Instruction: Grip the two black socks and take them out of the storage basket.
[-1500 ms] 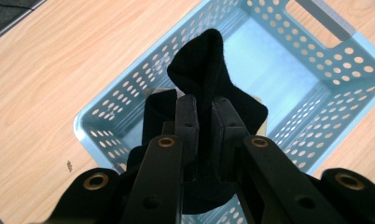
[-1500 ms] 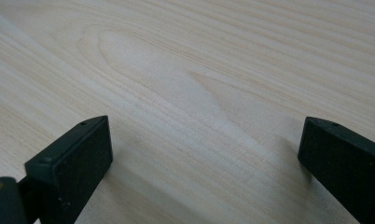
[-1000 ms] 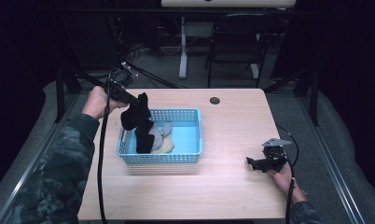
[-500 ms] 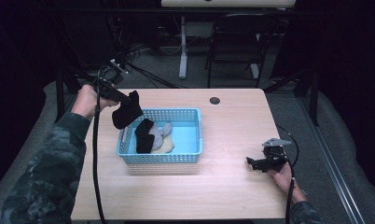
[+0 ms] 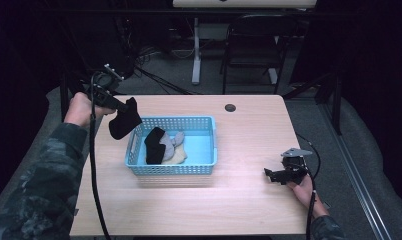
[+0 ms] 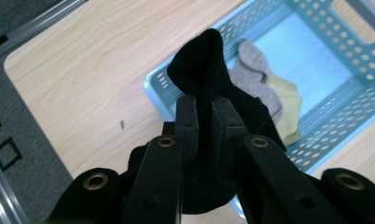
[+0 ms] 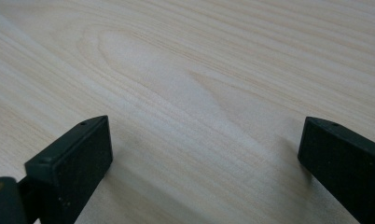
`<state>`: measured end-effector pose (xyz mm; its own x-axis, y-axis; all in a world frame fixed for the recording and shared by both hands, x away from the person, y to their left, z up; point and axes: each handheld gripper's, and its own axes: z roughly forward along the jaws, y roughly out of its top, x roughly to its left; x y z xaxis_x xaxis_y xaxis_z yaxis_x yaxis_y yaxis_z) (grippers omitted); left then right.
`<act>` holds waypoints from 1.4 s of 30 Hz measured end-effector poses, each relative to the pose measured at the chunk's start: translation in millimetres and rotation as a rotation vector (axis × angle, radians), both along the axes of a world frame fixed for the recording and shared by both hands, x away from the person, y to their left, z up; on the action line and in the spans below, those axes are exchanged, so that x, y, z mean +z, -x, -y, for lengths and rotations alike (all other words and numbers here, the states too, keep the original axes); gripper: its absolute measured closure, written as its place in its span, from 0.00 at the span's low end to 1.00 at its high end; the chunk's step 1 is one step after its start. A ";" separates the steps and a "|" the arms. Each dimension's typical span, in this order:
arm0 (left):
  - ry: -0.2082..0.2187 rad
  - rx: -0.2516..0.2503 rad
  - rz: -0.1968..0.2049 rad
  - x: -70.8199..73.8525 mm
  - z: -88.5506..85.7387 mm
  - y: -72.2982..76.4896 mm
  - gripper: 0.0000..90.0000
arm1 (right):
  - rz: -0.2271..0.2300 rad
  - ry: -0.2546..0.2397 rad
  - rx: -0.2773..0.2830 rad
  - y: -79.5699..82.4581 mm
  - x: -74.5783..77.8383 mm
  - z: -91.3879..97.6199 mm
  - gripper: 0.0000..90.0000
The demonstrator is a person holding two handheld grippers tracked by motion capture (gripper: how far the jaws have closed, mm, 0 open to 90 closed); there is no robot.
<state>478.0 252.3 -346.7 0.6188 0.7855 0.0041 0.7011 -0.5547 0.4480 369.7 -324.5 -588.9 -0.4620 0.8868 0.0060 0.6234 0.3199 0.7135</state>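
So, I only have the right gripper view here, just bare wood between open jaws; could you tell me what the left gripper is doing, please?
Observer: The left gripper is shut on a black sock, held up past the basket's left end.
Operator: Thanks, is anything in the basket?
Observer: Yes, another black sock, a grey one and a yellowish one.
Operator: And where is my right gripper?
Observer: The right gripper is low over the table, right of the basket.

Black sock between hand-held gripper jaws
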 end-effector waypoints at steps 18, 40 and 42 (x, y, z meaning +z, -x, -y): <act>-0.025 0.099 -0.038 -19.5 -40.3 -2.3 0.92 | 0.000 0.000 0.000 0.0 0.0 0.0 0.03; -0.017 0.199 -0.116 -70.4 -75.5 0.9 0.92 | -0.001 0.001 0.000 0.0 0.2 0.0 0.03; -0.013 0.202 -0.128 -76.5 -77.9 0.9 0.92 | -0.001 0.001 0.000 0.0 0.2 0.0 0.03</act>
<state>477.0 330.2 -423.1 0.4449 0.8940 -0.0537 0.8493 -0.4021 0.3421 369.7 -324.6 -588.7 -0.4622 0.8868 0.0054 0.6241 0.3209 0.7124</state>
